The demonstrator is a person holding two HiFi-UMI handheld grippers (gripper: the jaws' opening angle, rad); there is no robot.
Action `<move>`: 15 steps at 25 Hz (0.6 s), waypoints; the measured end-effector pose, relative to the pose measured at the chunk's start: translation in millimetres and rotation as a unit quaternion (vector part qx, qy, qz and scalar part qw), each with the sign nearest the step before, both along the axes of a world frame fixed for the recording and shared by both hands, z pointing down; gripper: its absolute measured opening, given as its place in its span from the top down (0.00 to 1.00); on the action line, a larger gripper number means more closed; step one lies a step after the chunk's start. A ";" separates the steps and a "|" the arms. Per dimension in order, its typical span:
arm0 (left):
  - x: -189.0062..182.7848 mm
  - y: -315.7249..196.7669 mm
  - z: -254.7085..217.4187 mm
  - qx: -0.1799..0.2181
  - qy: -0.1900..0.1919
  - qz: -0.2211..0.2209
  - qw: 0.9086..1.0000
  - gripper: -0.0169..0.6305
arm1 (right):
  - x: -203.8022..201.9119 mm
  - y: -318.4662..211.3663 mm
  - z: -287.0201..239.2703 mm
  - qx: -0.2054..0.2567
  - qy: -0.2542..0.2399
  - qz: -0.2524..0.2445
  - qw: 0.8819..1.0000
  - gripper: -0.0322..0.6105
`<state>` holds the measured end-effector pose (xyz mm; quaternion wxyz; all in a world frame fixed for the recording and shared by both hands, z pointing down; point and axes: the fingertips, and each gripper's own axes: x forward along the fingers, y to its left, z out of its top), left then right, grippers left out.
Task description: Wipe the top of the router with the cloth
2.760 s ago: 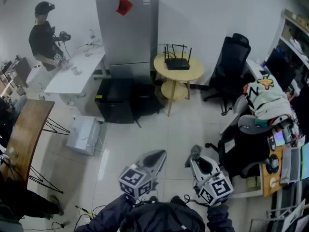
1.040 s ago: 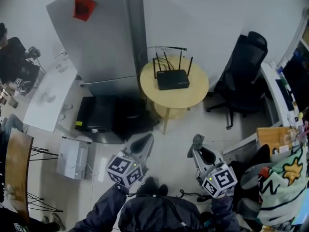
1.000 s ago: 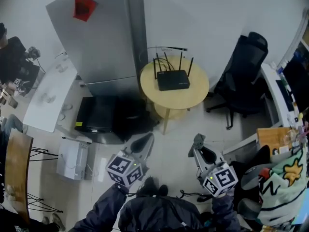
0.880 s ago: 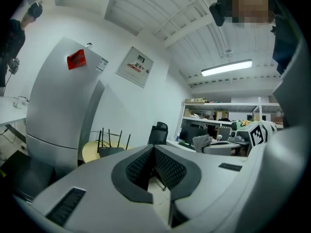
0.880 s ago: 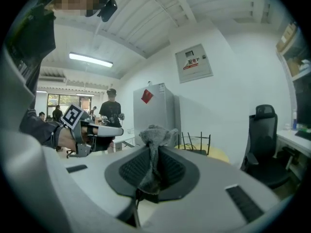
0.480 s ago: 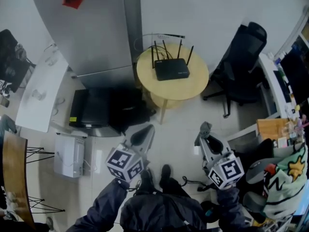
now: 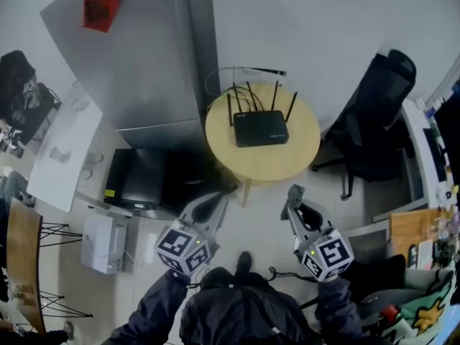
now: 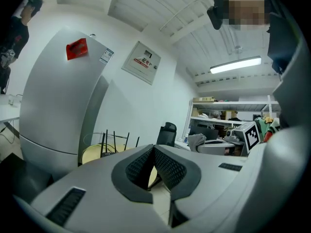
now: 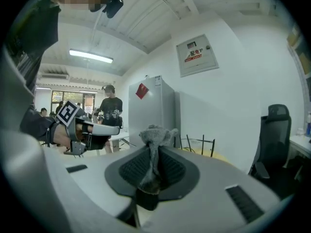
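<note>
While your right gripper [image 7: 292,200] pinches the grey cloth [image 9: 156,134], your left gripper [image 7: 213,203] is pressed together, empty; the black router [image 7: 261,128] sits on the round table [image 7: 303,158], apart from both.

Router [image 7: 262,128]: flat black box with thin antennas standing up along its far edge; lying flat near the middle of the round wooden table [image 7: 305,160].
Cloth [image 9: 156,132]: small, grey, crumpled; pinched between the closed jaws of the right gripper [image 9: 154,166], bunched end poking out past them; well apart from the router.
</note>
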<state>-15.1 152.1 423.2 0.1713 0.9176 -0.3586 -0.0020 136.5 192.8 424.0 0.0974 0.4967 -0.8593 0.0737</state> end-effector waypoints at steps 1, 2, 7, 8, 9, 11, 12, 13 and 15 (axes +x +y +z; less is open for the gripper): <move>2.9 -7.9 1.9 -0.001 -0.002 -0.002 1.000 0.97 | 2.5 -8.3 1.2 -0.002 0.000 -0.003 1.000 0.84; 5.6 -14.5 3.4 -0.003 -0.003 -0.004 1.000 0.97 | 5.3 -15.0 2.6 -0.005 0.000 -0.005 1.000 0.84; 19.8 -45.8 0.2 -0.003 -0.003 -0.013 1.000 0.97 | 21.0 -48.3 8.7 -0.017 -0.001 -0.016 1.000 0.84; 22.4 -51.6 -0.2 -0.003 -0.004 -0.013 1.000 0.97 | 23.3 -54.3 10.5 -0.019 -0.001 -0.018 1.000 0.84; 24.5 -56.8 -0.1 -0.002 -0.005 -0.014 1.000 0.97 | 24.9 -60.0 12.6 -0.021 -0.002 -0.020 1.000 0.84; 27.2 -66.2 1.5 -0.002 -0.006 -0.015 1.000 0.97 | 26.7 -70.5 17.3 -0.025 -0.002 -0.023 0.999 0.84; 28.2 -70.9 2.3 -0.002 -0.007 -0.015 1.000 0.97 | 27.0 -75.9 19.5 -0.027 -0.002 -0.024 0.999 0.84; 29.1 -75.7 3.1 -0.002 -0.007 -0.015 1.000 0.97 | 26.9 -81.4 21.7 -0.028 -0.002 -0.025 0.999 0.84; 30.6 -86.2 5.9 -0.003 -0.008 -0.014 1.000 0.97 | 25.9 -93.2 25.9 -0.030 -0.002 -0.025 0.999 0.84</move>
